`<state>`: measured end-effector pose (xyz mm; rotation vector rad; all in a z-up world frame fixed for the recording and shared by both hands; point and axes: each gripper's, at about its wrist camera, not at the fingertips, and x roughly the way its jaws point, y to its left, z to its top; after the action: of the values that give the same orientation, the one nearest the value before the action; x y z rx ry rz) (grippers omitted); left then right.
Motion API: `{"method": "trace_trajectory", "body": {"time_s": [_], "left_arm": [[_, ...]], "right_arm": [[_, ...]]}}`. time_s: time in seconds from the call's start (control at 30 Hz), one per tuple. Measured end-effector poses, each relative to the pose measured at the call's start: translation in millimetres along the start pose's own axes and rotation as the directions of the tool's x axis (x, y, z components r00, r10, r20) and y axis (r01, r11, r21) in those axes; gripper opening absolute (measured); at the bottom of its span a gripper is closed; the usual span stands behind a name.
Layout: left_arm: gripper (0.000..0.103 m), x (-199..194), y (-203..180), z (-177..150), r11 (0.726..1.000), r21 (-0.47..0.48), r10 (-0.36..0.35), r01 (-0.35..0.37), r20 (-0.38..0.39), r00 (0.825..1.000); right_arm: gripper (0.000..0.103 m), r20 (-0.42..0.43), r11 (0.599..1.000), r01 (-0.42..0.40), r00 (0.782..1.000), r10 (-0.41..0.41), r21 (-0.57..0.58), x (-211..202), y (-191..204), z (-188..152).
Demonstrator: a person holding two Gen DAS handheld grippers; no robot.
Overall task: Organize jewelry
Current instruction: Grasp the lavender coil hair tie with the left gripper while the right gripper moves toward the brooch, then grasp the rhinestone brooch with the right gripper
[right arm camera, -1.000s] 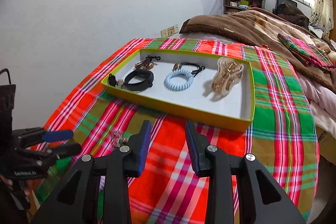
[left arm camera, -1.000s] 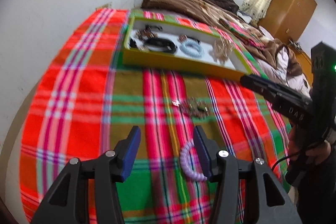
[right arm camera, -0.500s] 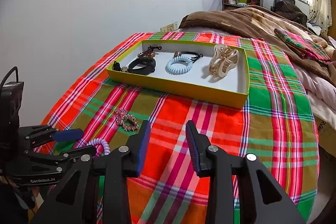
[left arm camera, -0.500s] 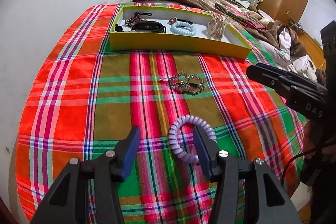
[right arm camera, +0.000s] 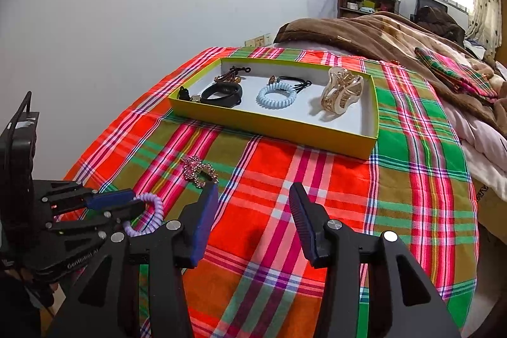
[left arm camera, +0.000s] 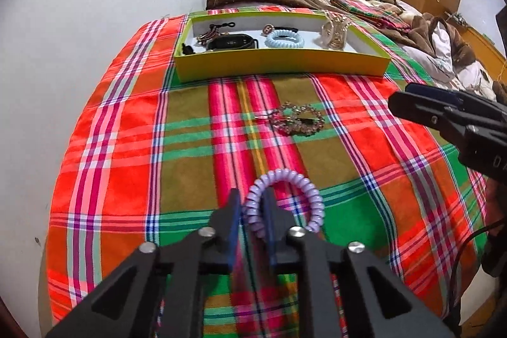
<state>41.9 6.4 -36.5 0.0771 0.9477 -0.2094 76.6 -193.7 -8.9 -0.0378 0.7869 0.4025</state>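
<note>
My left gripper is shut on the left side of a purple coil bracelet, low over the plaid cloth; both also show in the right wrist view, the gripper and the bracelet. A beaded sparkly hair clip lies on the cloth ahead. The yellow tray at the far end holds a black band, a blue coil bracelet, a gold claw clip and small pieces. My right gripper is open and empty above the cloth.
A plaid cloth covers the table against a white wall on the left. A bed with brown blankets lies beyond and to the right. The right gripper also shows at the right edge of the left wrist view.
My left gripper moved forward and closed on the purple coil bracelet, which it was only straddling before. The right gripper drew back from the tray and stayed open.
</note>
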Motion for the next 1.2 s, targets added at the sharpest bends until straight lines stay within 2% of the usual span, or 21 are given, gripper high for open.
{"method": "trace_trajectory", "body": {"time_s": [0.37,0.7,0.9,1.2], "left_arm": [[0.01,-12,28,-5,0.995,-0.088,-0.033,0.037,0.04,0.999],[0.01,-24,61,-7,0.988,-0.153,-0.024,0.036,0.081,0.996],[0.01,-25,78,-9,0.981,-0.192,-0.016,0.03,0.077,0.997],[0.01,-23,82,-10,0.98,-0.198,-0.019,0.033,0.072,0.997]], "right_arm": [[0.048,-0.031,0.999,-0.009,0.999,0.007,-0.043,16,20,4],[0.048,-0.091,0.985,-0.103,0.992,0.091,-0.138,55,50,20],[0.048,-0.146,0.981,-0.096,0.987,0.071,-0.17,81,55,18],[0.048,-0.147,0.972,-0.079,0.988,0.047,-0.22,87,64,19]]}}
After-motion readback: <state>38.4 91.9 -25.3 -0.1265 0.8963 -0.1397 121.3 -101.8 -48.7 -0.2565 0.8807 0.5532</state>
